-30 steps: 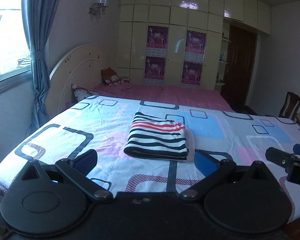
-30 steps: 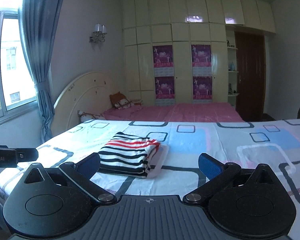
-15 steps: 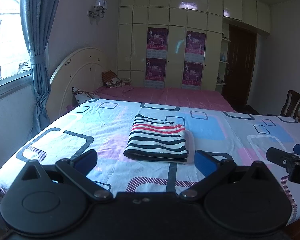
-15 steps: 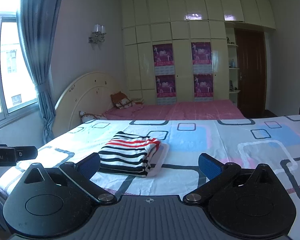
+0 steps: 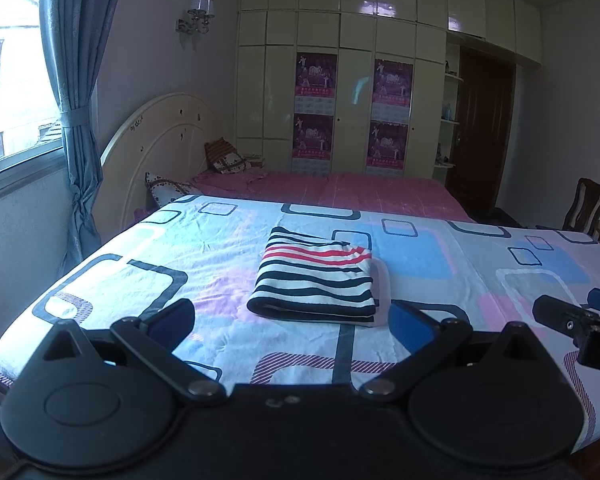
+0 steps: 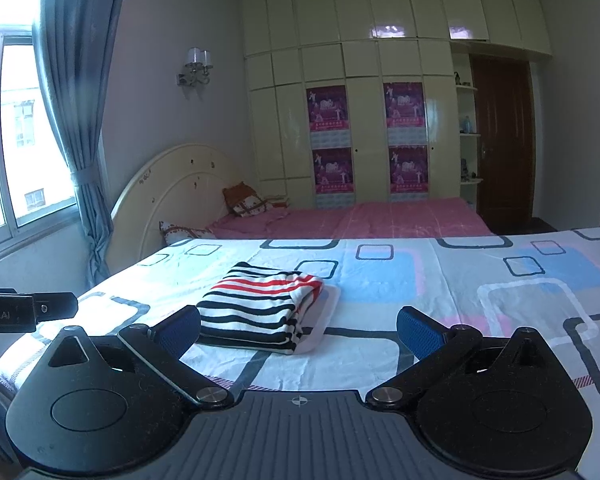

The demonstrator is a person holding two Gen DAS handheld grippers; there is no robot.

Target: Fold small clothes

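A small garment with black, white and red stripes point(image 5: 314, 278) lies folded into a neat rectangle on the patterned bedsheet point(image 5: 148, 252). It also shows in the right wrist view point(image 6: 260, 308). My left gripper point(image 5: 292, 320) is open and empty, held back from the garment's near edge. My right gripper point(image 6: 298, 330) is open and empty, near the garment's front right corner and apart from it. The right gripper shows at the right edge of the left wrist view point(image 5: 580, 320).
The bed's near edge runs just under both grippers. A second bed with a pink sheet point(image 6: 380, 220) and a cream headboard point(image 5: 160, 148) lies behind. A window with a blue curtain point(image 5: 72, 100) is at the left. A wooden chair point(image 5: 586, 206) stands at the far right.
Both grippers have drifted slightly back and upward; the view has tilted a little. The folded garment has not moved.
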